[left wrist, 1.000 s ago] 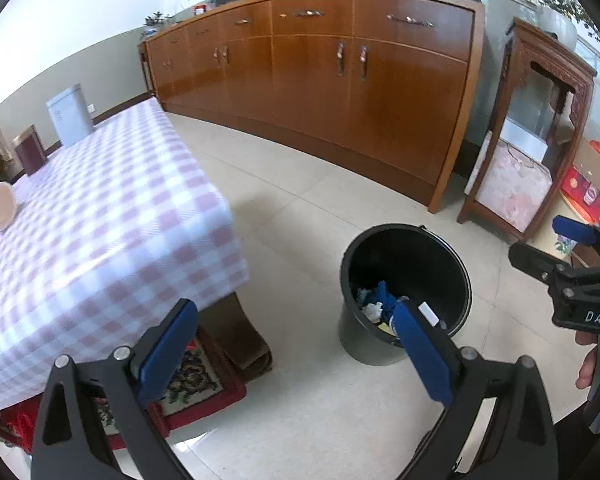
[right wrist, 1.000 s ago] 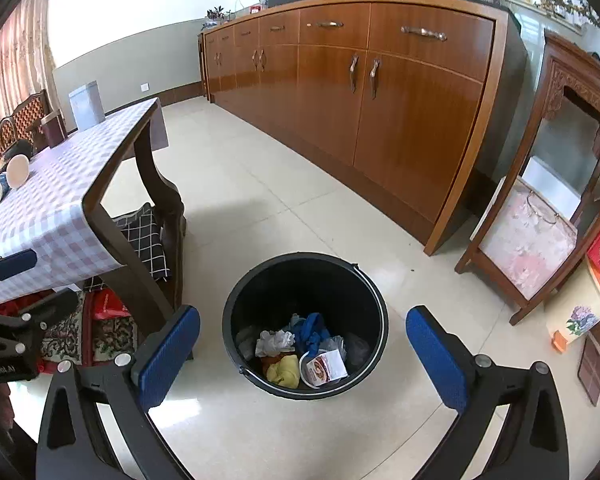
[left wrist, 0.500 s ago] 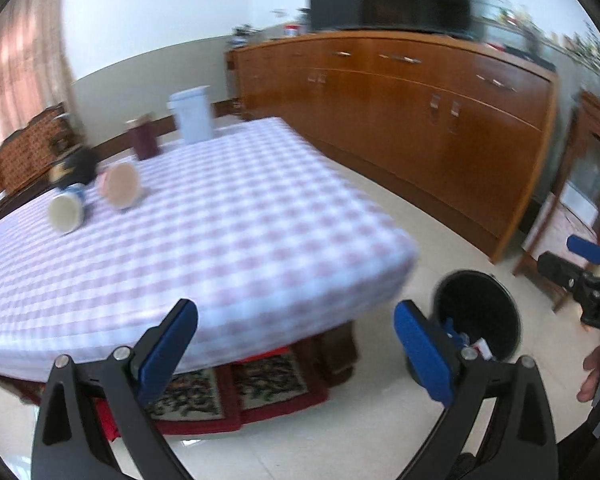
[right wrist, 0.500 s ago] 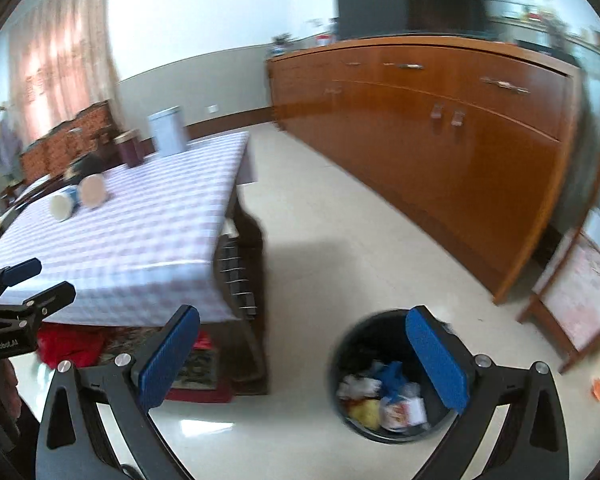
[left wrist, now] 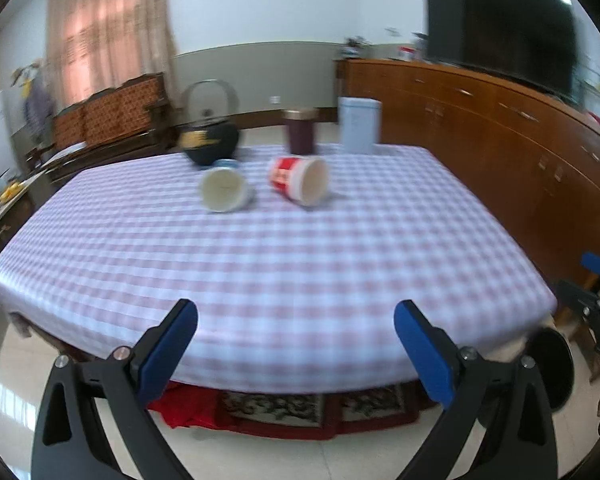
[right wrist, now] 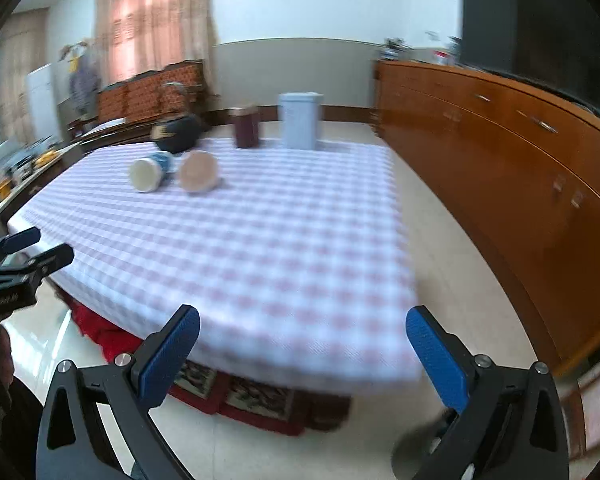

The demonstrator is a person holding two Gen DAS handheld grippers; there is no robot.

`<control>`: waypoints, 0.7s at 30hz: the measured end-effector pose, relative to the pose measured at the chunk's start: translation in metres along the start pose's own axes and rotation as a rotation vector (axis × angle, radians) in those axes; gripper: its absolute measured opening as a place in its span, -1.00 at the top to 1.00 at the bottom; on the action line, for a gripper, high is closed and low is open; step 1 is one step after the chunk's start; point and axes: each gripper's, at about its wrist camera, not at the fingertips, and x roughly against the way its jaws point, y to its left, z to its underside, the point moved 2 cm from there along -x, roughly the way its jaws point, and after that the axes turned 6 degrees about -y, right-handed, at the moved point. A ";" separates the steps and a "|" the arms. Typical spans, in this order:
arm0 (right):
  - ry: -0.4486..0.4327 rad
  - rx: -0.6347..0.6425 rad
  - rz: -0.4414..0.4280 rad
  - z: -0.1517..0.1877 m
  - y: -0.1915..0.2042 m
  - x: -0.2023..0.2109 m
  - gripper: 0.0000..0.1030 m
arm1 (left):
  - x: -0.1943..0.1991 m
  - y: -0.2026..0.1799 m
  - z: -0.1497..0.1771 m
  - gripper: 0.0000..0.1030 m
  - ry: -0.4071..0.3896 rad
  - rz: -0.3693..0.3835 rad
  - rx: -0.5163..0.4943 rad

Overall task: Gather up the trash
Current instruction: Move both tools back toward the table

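1. Cups: white cup [left wrist: 223,191] tipped over near table's [left wrist: 284,264] far edge, red cup [left wrist: 299,179] on its side just right of it.
2. Left gripper [left wrist: 296,354] spread wide, holding nothing, near table's front edge.
3. Right gripper [right wrist: 302,356] also wide, holding nothing.

Table [left wrist: 284,264]: lilac-and-white check cloth. Tipped cup [left wrist: 298,179]: red and white. Second cup [left wrist: 225,189]: cream, blue-sided. Kettle [left wrist: 210,142]: black, gold mark. Canister [left wrist: 300,130]: maroon. Box [left wrist: 359,125]: pale blue. Sideboard [left wrist: 500,136]: brown wood.
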 end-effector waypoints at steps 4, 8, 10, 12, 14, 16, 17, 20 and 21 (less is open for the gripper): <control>-0.013 0.063 -0.080 -0.028 0.033 -0.036 -1.00 | -0.012 0.039 -0.015 -0.93 -0.015 -0.058 0.043; -0.011 0.112 -0.140 -0.050 0.056 -0.075 -1.00 | -0.038 0.068 -0.027 -0.93 -0.007 -0.092 0.079; -0.003 0.131 -0.169 -0.061 0.067 -0.100 -1.00 | -0.055 0.075 -0.032 -0.93 0.003 -0.093 0.079; 0.007 0.143 -0.195 -0.071 0.076 -0.124 -1.00 | -0.069 0.078 -0.035 -0.93 0.011 -0.099 0.068; 0.016 0.159 -0.208 -0.081 0.086 -0.147 -1.00 | -0.085 0.081 -0.039 -0.93 0.016 -0.097 0.070; 0.030 0.172 -0.225 -0.088 0.095 -0.170 -1.00 | -0.096 0.084 -0.041 -0.93 0.025 -0.095 0.067; 0.038 0.182 -0.229 -0.091 0.100 -0.182 -1.00 | -0.105 0.086 -0.043 -0.93 0.031 -0.094 0.060; 0.051 0.199 -0.243 -0.098 0.111 -0.207 -1.00 | -0.119 0.095 -0.046 -0.93 0.040 -0.105 0.058; 0.052 0.203 -0.248 -0.100 0.113 -0.213 -1.00 | -0.121 0.097 -0.047 -0.93 0.041 -0.109 0.061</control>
